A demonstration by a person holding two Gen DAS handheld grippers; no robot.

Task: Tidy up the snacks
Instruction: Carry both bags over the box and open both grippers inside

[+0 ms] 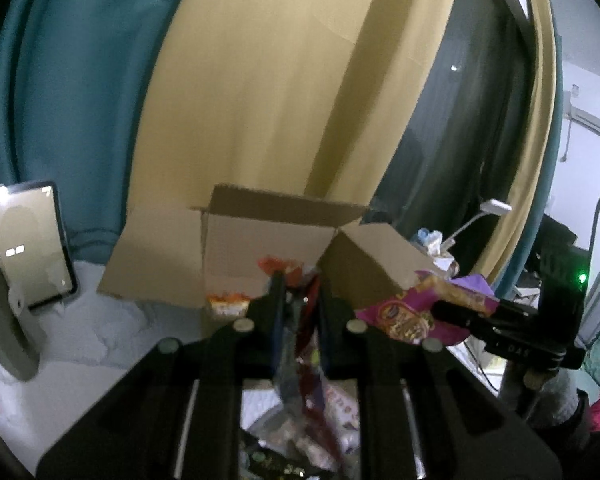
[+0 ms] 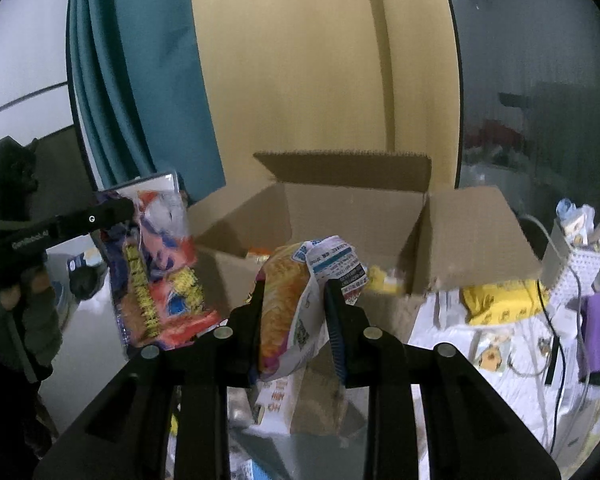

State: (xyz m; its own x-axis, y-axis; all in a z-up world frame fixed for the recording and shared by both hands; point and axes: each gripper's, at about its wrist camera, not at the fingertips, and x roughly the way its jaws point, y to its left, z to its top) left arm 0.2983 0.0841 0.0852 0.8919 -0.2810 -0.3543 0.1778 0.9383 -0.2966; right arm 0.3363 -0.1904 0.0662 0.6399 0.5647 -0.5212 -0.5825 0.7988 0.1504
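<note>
Left gripper (image 1: 298, 292) pinches a red and blue snack packet (image 1: 300, 360) that hangs down between its nearly closed jaws, just in front of the open cardboard box (image 1: 268, 236). Right gripper (image 2: 294, 300) clamps an orange and white snack bag (image 2: 288, 320) at its crumpled top, also in front of the box. More snack packets (image 1: 228, 302) lie inside the box.

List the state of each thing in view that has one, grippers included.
Cardboard box: open, flaps up, some snacks inside.
Left hand-held gripper: shut on a red snack bag, lifted.
Right hand-held gripper: shut on an orange snack bag, lifted.
Tablet: screen lit, propped up.
</note>
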